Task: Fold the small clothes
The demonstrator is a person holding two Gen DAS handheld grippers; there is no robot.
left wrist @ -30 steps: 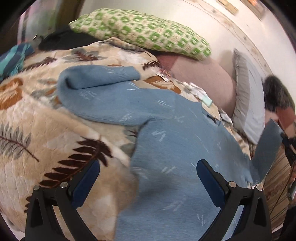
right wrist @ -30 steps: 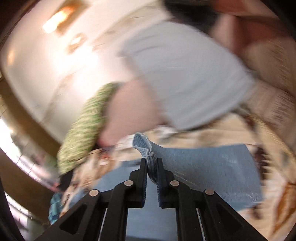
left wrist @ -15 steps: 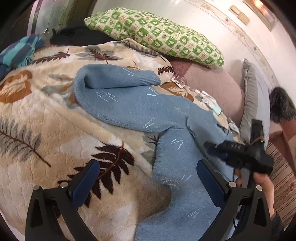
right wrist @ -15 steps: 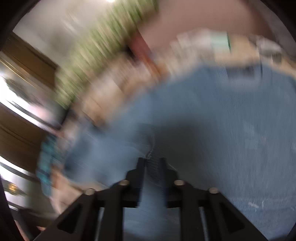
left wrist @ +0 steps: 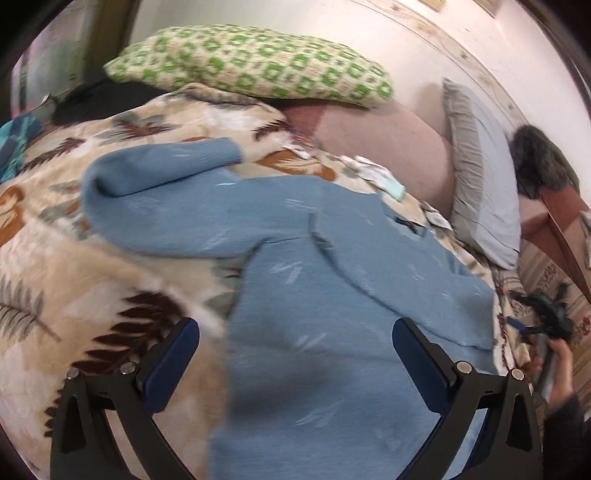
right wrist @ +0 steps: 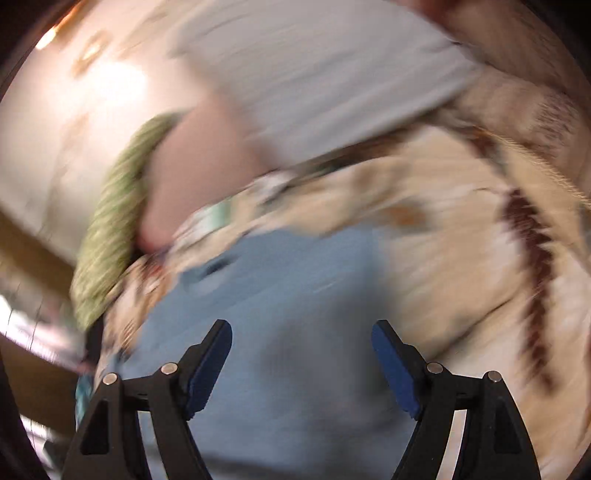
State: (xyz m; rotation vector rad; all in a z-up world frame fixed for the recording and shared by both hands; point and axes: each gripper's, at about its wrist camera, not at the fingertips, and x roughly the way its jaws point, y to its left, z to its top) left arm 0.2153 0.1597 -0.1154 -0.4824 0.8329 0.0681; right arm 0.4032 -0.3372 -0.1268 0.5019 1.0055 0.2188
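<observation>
both grippers are seen with the jaws spread wide and nothing held between them. the left gripper (left wrist: 295, 354) is placed above the lower part of the blue sweater (left wrist: 332, 302), with its blue pads (left wrist: 168, 367) on either side of the knit; whether the pads touch the cloth cannot be told. the right gripper (right wrist: 301, 363) is also held over the blue sweater (right wrist: 280, 314), in a picture that is strongly blurred, so contact cannot be judged there either. in the left wrist view the right gripper (left wrist: 546, 321) is seen at the far right edge, gripped by the person's right hand (left wrist: 559, 369), just beside the right border of the sweater.

the sweater is spread on a beige blanket with brown leaf prints (left wrist: 74, 288). its body is laid flat, and the right side is folded over the front, where a diagonal edge is formed. the left sleeve (left wrist: 159, 177) is stretched out to the left and bent back at its end, so that the cuff is pointed to the right.

behind the sweater a green and white patterned pillow (left wrist: 251, 66), a pink pillow (left wrist: 391, 144) and a grey pillow (left wrist: 484, 181) are lined along a white wall (left wrist: 424, 33). some small paper packets (left wrist: 376, 177) are scattered on the blanket between the sweater and the pink pillow. a dark furry thing (left wrist: 539, 162) is seen beside the grey pillow, and a teal striped cloth (left wrist: 14, 144) is lying at the left edge.
</observation>
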